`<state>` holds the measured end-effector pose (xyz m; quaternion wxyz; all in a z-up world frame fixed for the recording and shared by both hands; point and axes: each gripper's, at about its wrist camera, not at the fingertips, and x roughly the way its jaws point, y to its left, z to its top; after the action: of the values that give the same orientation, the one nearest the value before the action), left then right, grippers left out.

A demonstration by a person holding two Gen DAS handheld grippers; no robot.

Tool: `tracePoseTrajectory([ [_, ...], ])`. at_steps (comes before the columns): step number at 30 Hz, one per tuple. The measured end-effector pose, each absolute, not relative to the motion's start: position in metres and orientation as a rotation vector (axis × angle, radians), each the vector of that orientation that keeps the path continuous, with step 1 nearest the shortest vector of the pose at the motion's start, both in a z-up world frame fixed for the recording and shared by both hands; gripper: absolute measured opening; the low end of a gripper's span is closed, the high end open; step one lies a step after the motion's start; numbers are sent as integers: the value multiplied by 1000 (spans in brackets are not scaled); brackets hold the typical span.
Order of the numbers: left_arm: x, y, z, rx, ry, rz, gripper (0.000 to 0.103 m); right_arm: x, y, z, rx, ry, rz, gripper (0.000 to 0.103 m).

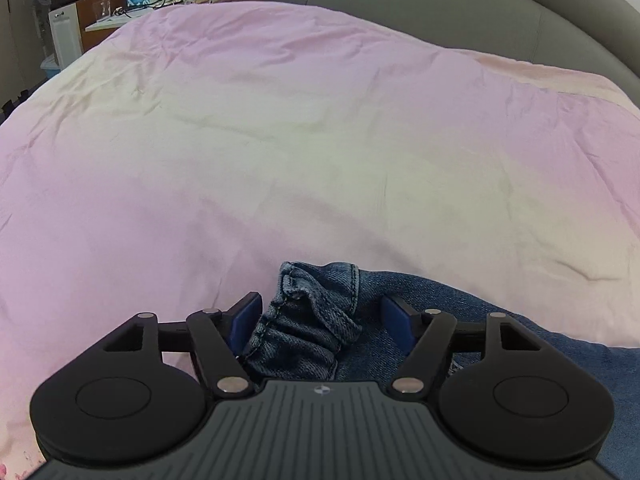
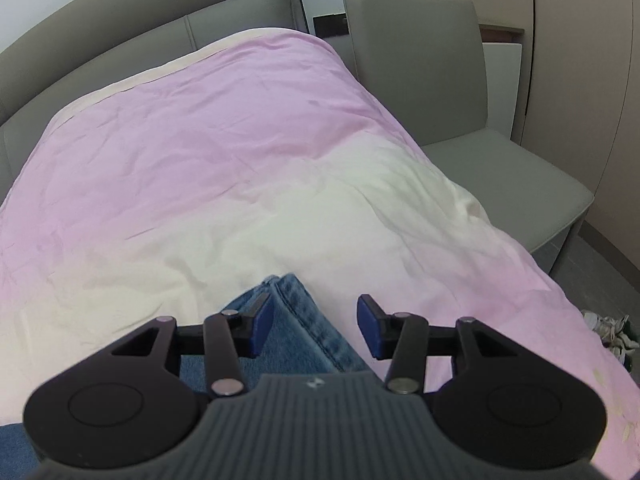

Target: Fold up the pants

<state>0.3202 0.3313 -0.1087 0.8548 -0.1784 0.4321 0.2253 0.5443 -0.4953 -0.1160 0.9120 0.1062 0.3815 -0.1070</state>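
Observation:
Blue denim pants lie on the pink and cream bed cover. In the left wrist view a bunched, gathered end of the pants sits between the blue pads of my left gripper. Its jaws stand wide and the right pad is clear of the cloth, so it is open. In the right wrist view a flat folded edge of the pants with a stitched seam runs between the pads of my right gripper. That gripper is open too, with a gap on the right side.
A grey padded headboard curves behind the bed. Close to the bed's right edge stands a grey chair, with shoes on the floor by it. A cabinet and a fan stand at the far left.

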Motion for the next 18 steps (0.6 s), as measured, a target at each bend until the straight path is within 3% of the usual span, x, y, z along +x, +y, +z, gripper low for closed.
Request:
tracePoseTrajectory([
  [1, 322, 333, -113, -387, 912, 467, 72, 551, -494, -119, 216, 791, -229, 43],
  [2, 323, 333, -116, -393, 908, 463, 65, 557, -494, -122, 222, 802, -222, 36],
  [3, 322, 331, -117, -392, 894, 458, 60, 561, -493, -124, 231, 812, -200, 16],
  [6, 319, 318, -113, -298, 866, 487, 47, 563, -476, -119, 101, 779, -158, 10],
  [8, 314, 305, -106, -241, 833, 522, 40, 561, -470, -109, 60, 733, -143, 9],
  [11, 304, 305, -99, -222, 796, 546, 40, 563, -468, -97, 65, 675, -153, 9],
  [16, 308, 301, -106, -188, 800, 567, 40, 576, -462, -120, 18, 734, -197, 10],
  [18, 315, 298, -106, -164, 827, 553, 44, 574, -466, -123, 37, 735, -200, 20],
])
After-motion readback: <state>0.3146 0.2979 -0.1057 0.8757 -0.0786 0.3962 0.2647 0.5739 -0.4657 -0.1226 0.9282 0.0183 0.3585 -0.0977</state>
